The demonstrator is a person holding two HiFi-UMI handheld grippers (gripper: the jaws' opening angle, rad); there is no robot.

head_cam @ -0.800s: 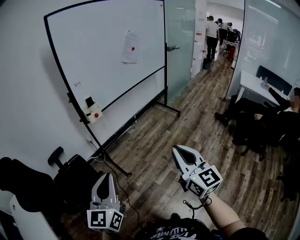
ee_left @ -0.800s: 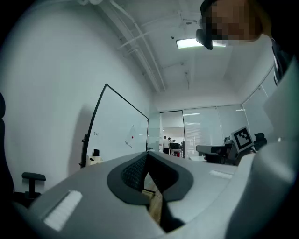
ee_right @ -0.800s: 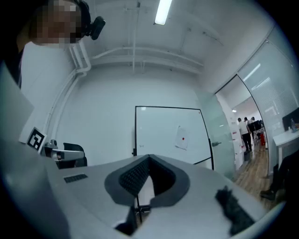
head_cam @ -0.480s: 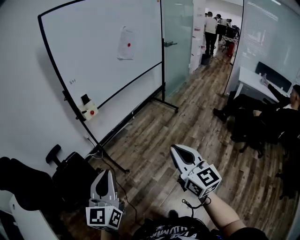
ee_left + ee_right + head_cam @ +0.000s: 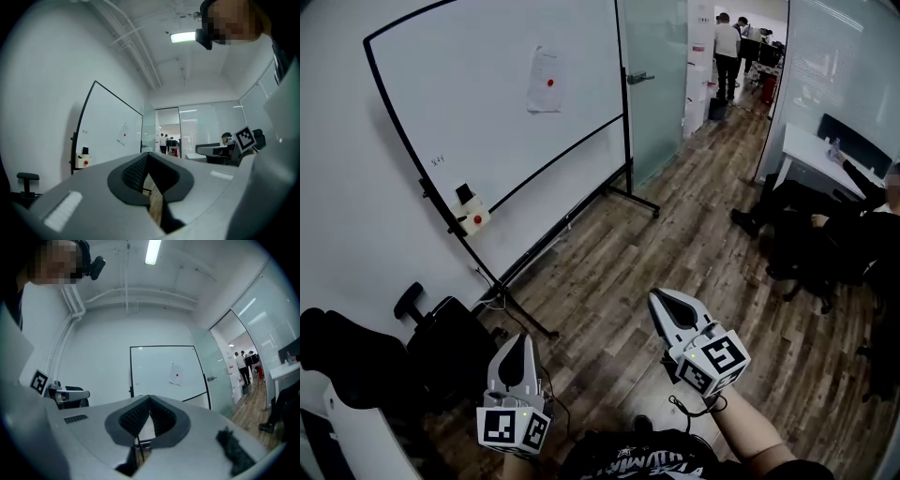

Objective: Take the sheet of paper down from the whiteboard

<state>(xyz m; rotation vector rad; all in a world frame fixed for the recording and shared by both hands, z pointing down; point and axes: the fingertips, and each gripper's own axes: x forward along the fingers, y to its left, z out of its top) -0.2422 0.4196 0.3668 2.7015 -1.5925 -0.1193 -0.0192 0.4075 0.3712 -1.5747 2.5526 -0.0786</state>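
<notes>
both my claws are clenched, jaws pressed together with nothing between them. in the head view the left claw (image 5: 517,339) sits at about 7 o'clock and the right claw (image 5: 662,298) at about 5 o'clock, both over the wooden floor (image 5: 609,244) and well apart from the whiteboard (image 5: 459,122). the sheet of paper (image 5: 543,81) hangs on the whiteboard at about 11 o'clock, with a red magnet (image 5: 550,82) on it. from the right gripper view the sheet shows at about 1 o'clock above the jaws. a seated person (image 5: 825,220) is at 3 o'clock.
</notes>
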